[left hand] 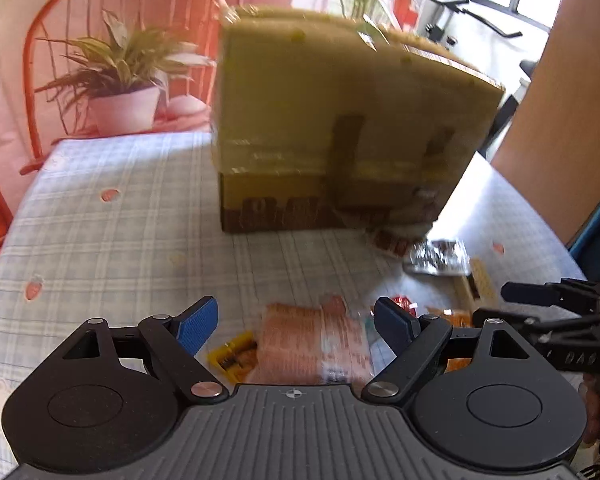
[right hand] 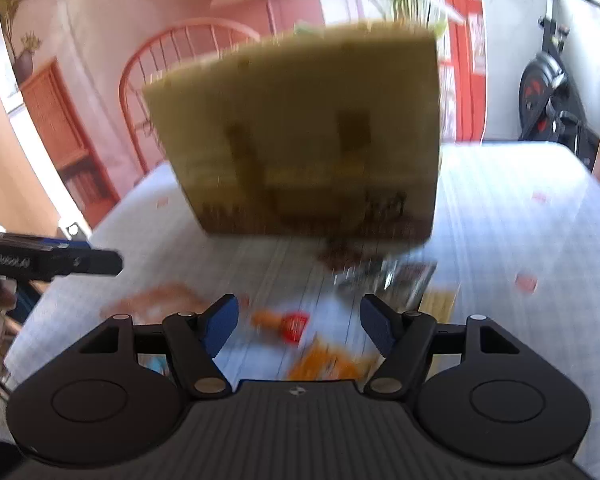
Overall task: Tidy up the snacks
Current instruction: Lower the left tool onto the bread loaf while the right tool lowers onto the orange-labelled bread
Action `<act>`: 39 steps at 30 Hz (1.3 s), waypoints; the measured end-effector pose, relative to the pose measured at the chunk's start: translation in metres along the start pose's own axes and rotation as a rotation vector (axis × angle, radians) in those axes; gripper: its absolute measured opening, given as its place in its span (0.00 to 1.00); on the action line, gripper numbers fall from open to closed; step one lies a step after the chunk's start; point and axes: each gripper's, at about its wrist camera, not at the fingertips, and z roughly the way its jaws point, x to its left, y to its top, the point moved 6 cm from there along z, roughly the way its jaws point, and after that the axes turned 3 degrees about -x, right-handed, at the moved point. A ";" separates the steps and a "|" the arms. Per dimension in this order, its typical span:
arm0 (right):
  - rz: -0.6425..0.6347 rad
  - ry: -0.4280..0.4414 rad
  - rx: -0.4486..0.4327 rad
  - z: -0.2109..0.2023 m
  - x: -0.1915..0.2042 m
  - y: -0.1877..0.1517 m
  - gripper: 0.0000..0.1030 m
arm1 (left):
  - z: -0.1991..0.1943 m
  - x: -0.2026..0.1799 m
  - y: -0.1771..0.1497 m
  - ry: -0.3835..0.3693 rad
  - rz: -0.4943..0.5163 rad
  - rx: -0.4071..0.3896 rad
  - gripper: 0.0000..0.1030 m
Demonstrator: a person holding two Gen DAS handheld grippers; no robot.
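Note:
A tan cardboard box (left hand: 332, 128) stands on the checked tablecloth (left hand: 120, 232), also in the right wrist view (right hand: 300, 136). Several snack packets lie in front of it: a pink packet (left hand: 308, 344), a yellow one (left hand: 236, 354), a silver-and-dark one (left hand: 440, 258), an orange one (right hand: 324, 362) and a red-capped item (right hand: 294, 324). My left gripper (left hand: 296, 324) is open, its jaws either side of the pink packet and above it. My right gripper (right hand: 298, 326) is open over the orange and red snacks, and shows in the left wrist view (left hand: 540, 308). Both views are blurred.
A red chair (left hand: 112, 40) and a potted plant (left hand: 120, 80) stand behind the table's far left. An exercise bike (right hand: 552, 80) stands at the far right. A wooden panel (left hand: 560, 100) rises at the table's right edge.

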 end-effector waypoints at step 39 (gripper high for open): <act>-0.134 0.014 0.103 0.050 0.009 -0.039 0.42 | 0.015 0.007 -0.033 0.090 -0.087 -0.035 0.72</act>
